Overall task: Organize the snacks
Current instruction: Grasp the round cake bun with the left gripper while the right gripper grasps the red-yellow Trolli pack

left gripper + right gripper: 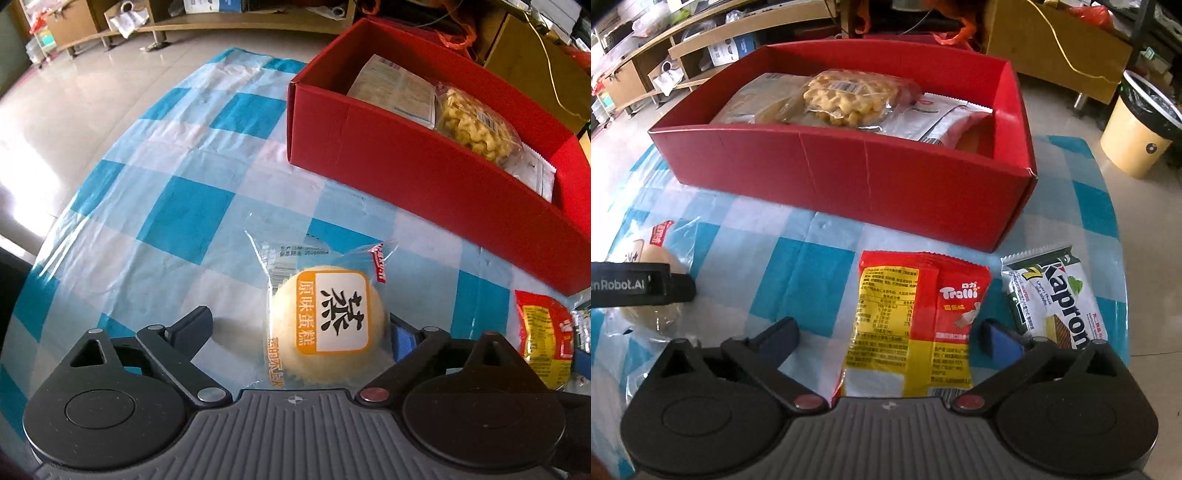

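1. The left hand-held gripper (301, 325) is seen released, its fingers spread at both sides of the wrapped steamed cake (327, 325) near the worktop's front edge.
2. The right hand-held gripper (890, 332) is likewise held released around the red-yellow Trolli bag (916, 325); the Kapron wafer pack (1058, 299) is laid just beside it.
3. Further back, the red box (849, 173) is placed on the checkered worktop (192, 206), and a waffle pack (853, 96) is kept inside it.
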